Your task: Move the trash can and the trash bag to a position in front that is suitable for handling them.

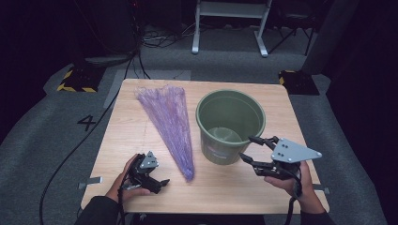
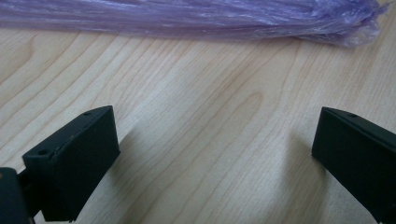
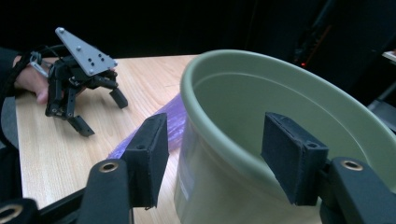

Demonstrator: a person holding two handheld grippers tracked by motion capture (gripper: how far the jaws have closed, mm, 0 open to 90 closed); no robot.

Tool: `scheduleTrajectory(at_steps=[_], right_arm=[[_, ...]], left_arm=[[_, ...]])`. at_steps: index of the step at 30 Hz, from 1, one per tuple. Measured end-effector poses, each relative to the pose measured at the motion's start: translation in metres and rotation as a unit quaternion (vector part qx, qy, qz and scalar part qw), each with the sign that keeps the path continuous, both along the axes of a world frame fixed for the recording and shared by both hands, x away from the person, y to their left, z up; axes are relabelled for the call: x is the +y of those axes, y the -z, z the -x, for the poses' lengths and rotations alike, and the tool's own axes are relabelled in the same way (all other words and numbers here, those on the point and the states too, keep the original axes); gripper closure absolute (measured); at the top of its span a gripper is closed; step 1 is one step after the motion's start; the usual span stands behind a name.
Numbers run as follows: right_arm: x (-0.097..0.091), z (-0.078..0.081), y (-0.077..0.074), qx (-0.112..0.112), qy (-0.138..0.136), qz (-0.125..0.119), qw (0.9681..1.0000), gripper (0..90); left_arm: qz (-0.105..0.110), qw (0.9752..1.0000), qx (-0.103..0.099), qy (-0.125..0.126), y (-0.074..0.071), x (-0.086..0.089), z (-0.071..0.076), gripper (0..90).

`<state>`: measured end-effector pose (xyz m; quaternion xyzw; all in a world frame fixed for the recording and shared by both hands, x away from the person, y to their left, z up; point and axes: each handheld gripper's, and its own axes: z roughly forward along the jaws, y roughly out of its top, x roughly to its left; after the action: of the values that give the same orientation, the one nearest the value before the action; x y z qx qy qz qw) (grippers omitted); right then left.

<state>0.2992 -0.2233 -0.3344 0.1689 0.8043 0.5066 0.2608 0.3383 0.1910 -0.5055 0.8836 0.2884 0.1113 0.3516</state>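
Purple, crinkly plastic bag lies fanned between us and the green bucket; it looks light, limp and slippery, so we'd pinch its gathered near tip. Our left gripper and right gripper gape wide, empty.

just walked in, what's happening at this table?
A person holds a two-jaw gripper in each hand over a wooden table. The right gripper is open, its jaws straddling the near rim of the green bucket. The left gripper rests low on the table, open and holding nothing, pointed at the narrow end of a folded purple plastic bag lying beside the bucket. Nothing is gripped yet.
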Motion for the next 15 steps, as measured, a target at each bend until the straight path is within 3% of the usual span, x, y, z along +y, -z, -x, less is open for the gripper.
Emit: scheduleTrajectory(at_steps=[2,7,9,11,12,14,15], right_arm=[[-0.015,0.009,0.007,-0.001,0.004,-0.024,0.9997,41.7],[-0.025,0.017,0.027,0.017,-0.004,-0.055,0.9983,45.1],[-0.024,0.019,0.038,0.025,-0.003,-0.054,0.9982,45.7],[-0.018,0.021,0.059,0.048,-0.015,-0.052,0.9974,46.2],[-0.018,0.021,0.059,0.048,-0.015,-0.052,0.9974,46.2],[-0.005,0.019,0.078,0.066,-0.017,-0.03,0.9972,44.0],[-0.005,0.019,0.078,0.066,-0.017,-0.03,0.9972,44.0]], left_arm=[[0.001,1.0,0.0,0.007,0.0,-0.004,0.0,0.8],[0.001,0.9999,0.001,0.011,0.0,-0.012,0.0,0.8],[0.001,0.9999,0.0,0.015,0.0,-0.017,0.0,0.8],[0.001,0.9998,0.0,0.018,0.0,-0.023,0.0,0.8],[0.001,0.9998,0.0,0.018,0.0,-0.023,0.0,0.8],[0.002,0.9998,0.0,0.017,0.0,-0.03,-0.001,0.8],[0.002,0.9998,0.0,0.017,0.0,-0.03,-0.001,0.8]])
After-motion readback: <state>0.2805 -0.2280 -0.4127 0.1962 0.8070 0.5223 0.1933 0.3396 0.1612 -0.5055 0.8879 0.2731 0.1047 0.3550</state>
